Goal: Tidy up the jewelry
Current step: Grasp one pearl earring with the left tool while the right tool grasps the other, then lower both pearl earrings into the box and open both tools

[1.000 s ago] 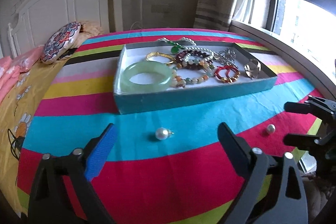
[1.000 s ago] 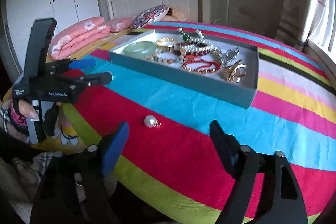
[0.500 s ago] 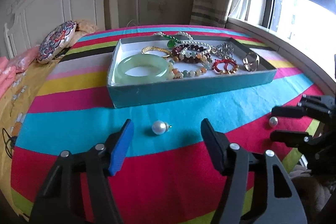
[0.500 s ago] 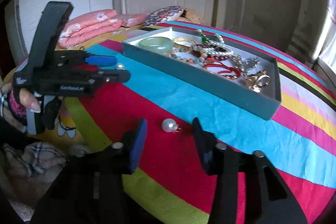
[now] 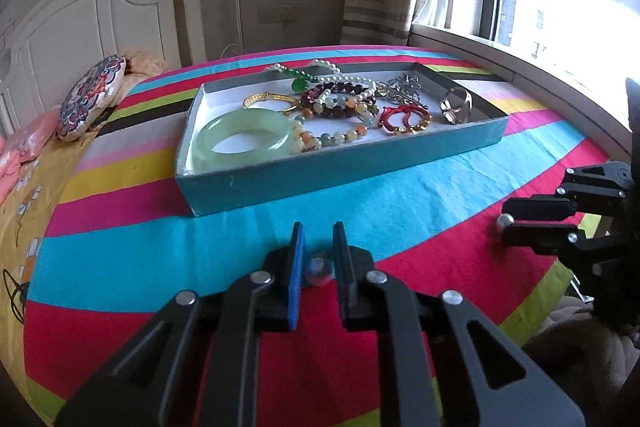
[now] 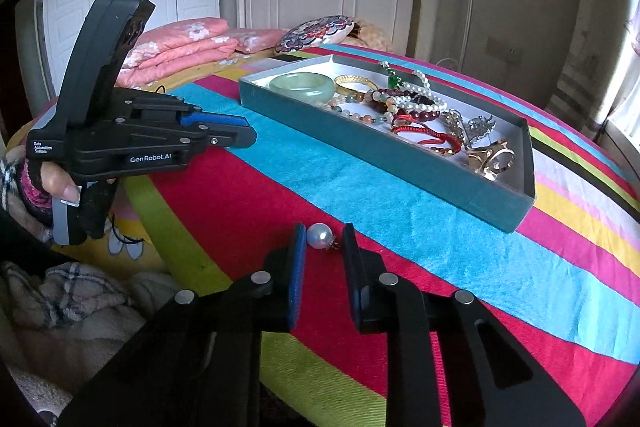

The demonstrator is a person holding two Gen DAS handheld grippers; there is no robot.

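Note:
A teal tray on the striped cloth holds a green jade bangle, bead bracelets, a pearl necklace and rings. It also shows in the right wrist view. My left gripper has its jaws closed around a pearl earring on the cloth in front of the tray. My right gripper has its jaws nearly closed around a second pearl earring on the red stripe. The right gripper also shows at the right edge of the left wrist view, at that pearl.
The striped cloth covers a bed. A patterned cushion and pink folded bedding lie at the headboard side. A window sill runs on the right. A checked cloth lies beyond the bed's near edge.
Both grippers moved forward onto their pearl earrings and their jaws closed in from wide open to a narrow gap around the pearls.

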